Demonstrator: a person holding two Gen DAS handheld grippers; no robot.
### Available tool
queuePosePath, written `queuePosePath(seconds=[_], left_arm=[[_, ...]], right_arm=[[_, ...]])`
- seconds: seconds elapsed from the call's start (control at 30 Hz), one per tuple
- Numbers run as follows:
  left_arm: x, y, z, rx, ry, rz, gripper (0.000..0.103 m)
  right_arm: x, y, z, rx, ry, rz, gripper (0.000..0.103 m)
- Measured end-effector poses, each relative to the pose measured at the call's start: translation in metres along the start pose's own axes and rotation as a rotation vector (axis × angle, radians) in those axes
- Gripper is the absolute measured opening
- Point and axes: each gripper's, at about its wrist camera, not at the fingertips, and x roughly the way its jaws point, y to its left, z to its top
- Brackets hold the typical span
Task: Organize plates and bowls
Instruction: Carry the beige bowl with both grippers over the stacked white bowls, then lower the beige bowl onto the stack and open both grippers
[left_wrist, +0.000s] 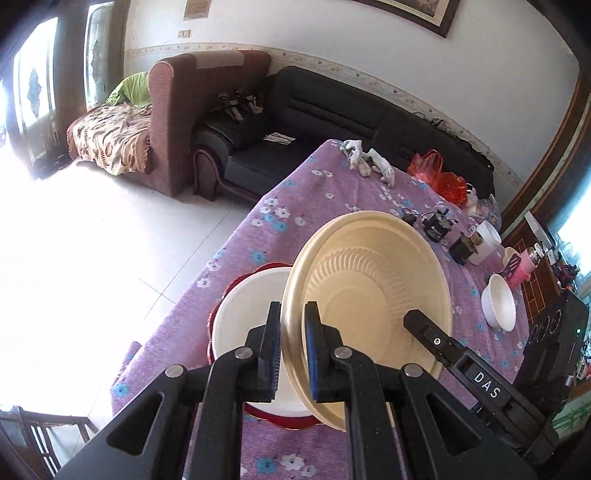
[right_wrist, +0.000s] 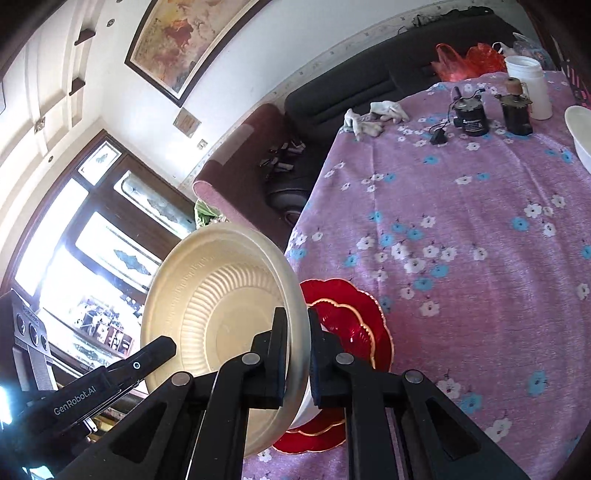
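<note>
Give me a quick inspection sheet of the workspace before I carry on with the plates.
Surface: table with purple floral cloth.
Job's things: cream plate held tilted on edge above the white plate, which sits on the red scalloped plates; white bowl apart.
Clutter: gloves, red bag, white jar, two small motors.
Grippers: left claw and right claw each shut on the cream plate's rim, opposite sides.
Cables: a thin lead by the motors.
Surroundings: black sofa, maroon armchair.

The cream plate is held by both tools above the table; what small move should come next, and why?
Probably lower the cream plate onto the white plate on the red plates. Left tool and right tool clamp its rim, tilted above that stack.
</note>
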Motion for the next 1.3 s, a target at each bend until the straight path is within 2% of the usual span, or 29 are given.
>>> queuePosePath(seconds=[0.17, 0.53, 0.83, 1.1, 1.23, 1.3], left_arm=[[0.019, 0.022, -0.006, -0.02, 0.05, 0.03, 0.01], [0.04, 0.04, -0.012, -0.042, 0.092, 0.055, 0.01], [0.059, 0.043, -0.016, -0.029, 0.126, 0.079, 0.011], [0.058, 0.042, -0.018, -0.009, 0.115, 0.125, 0.012], [0.055, 0.047, -0.017, -0.017, 0.11, 0.128, 0.014], [0.053, 0.05, -0.016, -0.025, 0.102, 0.132, 0.014]], right_arm=[[0.02, 0.017, -0.015, -0.036, 0.02, -0.03, 0.011], [0.047, 0.02, -0.025, -0.065, 0.063, -0.07, 0.011], [0.052, 0.029, -0.032, -0.127, 0.037, -0.138, 0.012], [0.048, 0.048, -0.041, -0.269, -0.029, -0.264, 0.013], [0.042, 0.048, -0.038, -0.281, -0.048, -0.273, 0.022], [0.038, 0.043, -0.036, -0.269, -0.057, -0.272, 0.022]])
